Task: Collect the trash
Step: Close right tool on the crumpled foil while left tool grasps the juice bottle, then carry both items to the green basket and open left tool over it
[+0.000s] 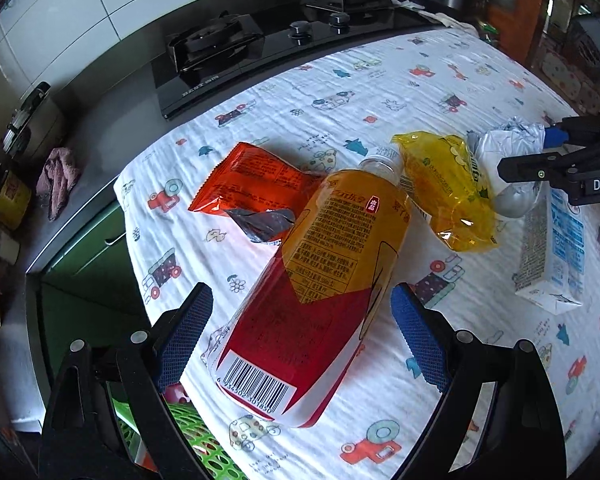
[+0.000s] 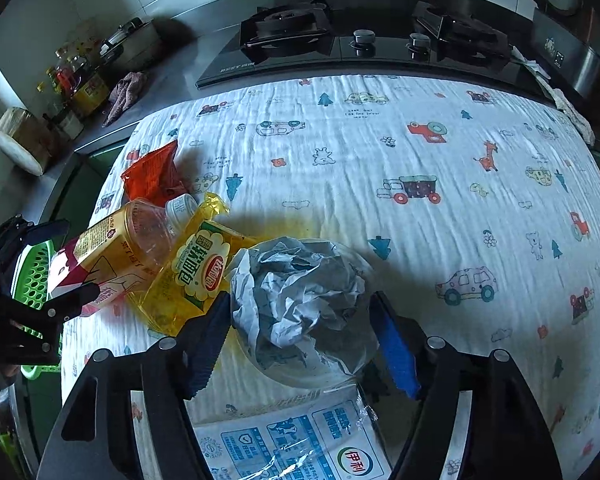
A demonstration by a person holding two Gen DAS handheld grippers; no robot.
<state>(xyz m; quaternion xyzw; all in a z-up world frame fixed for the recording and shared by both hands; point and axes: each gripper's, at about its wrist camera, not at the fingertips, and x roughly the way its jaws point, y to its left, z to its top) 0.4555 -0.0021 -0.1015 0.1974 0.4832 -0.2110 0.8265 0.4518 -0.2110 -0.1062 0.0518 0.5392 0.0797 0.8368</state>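
An empty plastic bottle (image 1: pixel 320 276) with a yellow and red label lies on the patterned cloth; my left gripper (image 1: pixel 302 332) is open with its jaws on either side of the bottle's base. The bottle also shows in the right wrist view (image 2: pixel 112 248). An orange snack wrapper (image 1: pixel 248 184) lies behind it, a yellow wrapper (image 1: pixel 448 188) to its right. My right gripper (image 2: pixel 300 340) is shut on a clear plastic cup stuffed with crumpled paper (image 2: pixel 300 292). A white and blue milk carton (image 2: pixel 296 440) lies under the right gripper.
A green basket (image 1: pixel 188 440) sits below the table's near left edge, seen also in the right wrist view (image 2: pixel 36 272). A black gas hob (image 2: pixel 360 44) stands behind the cloth. Jars and a rag (image 2: pixel 124 92) sit on the counter at far left.
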